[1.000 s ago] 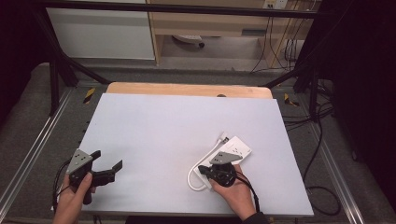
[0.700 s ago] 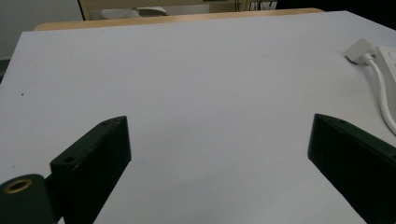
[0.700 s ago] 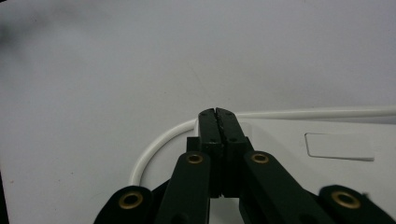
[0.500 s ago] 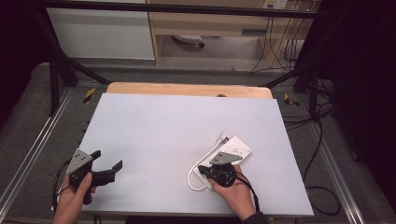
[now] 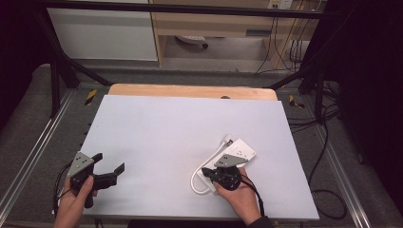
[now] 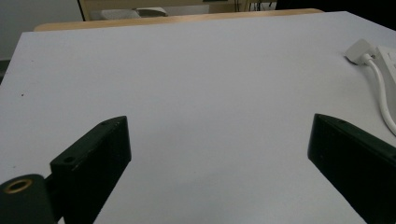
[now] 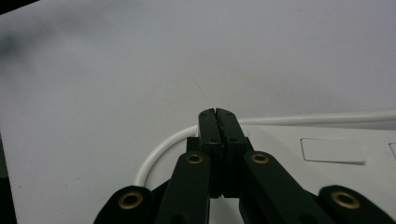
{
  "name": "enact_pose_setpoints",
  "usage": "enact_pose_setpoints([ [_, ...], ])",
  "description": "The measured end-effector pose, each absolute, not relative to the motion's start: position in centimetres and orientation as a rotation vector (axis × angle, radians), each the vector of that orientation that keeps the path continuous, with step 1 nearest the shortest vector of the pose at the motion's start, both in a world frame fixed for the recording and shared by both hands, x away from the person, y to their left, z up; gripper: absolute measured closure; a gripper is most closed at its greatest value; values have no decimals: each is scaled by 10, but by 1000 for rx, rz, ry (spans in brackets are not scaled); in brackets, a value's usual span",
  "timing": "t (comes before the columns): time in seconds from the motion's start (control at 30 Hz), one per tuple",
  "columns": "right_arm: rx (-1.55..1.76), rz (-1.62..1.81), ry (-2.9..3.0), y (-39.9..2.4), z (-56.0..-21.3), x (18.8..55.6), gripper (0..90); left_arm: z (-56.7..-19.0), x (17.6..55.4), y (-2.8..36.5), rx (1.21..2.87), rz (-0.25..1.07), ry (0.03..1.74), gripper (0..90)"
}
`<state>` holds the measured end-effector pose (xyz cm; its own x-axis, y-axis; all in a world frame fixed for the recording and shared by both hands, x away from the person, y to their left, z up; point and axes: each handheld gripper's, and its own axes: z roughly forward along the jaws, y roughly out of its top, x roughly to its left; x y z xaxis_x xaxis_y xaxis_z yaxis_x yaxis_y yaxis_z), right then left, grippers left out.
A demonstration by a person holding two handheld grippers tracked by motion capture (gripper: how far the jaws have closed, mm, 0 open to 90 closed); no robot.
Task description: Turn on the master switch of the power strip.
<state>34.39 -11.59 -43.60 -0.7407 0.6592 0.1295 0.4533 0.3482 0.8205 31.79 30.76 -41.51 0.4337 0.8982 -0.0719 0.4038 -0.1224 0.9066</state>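
Note:
A white power strip (image 5: 243,149) lies on the white table (image 5: 180,128) at the front right, and its white cable (image 5: 196,179) loops out to the left and back to a plug (image 5: 228,139). My right gripper (image 5: 206,171) hovers just over the strip's near end and points left. In the right gripper view, the right gripper (image 7: 216,113) has its jaws pressed together with nothing between them, above the strip (image 7: 327,154) and the cable (image 7: 156,151). My left gripper (image 5: 109,162) rests at the front left, wide open and empty. In the left gripper view, the left gripper (image 6: 219,125) faces bare table, with the cable (image 6: 380,84) at far right.
A wooden strip (image 5: 190,90) runs along the table's far edge. Metal frame rails (image 5: 33,156) flank the table on both sides. Black cables (image 5: 328,142) hang down at the right, and a cabinet (image 5: 104,33) stands beyond the table.

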Motion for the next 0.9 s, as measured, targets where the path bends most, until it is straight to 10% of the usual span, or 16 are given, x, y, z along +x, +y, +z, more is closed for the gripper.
enact_pose_setpoints([
  [0.9,1047,1429,2267,-137,-420,349,830,-415,318,307,1721,642,1134,60],
])
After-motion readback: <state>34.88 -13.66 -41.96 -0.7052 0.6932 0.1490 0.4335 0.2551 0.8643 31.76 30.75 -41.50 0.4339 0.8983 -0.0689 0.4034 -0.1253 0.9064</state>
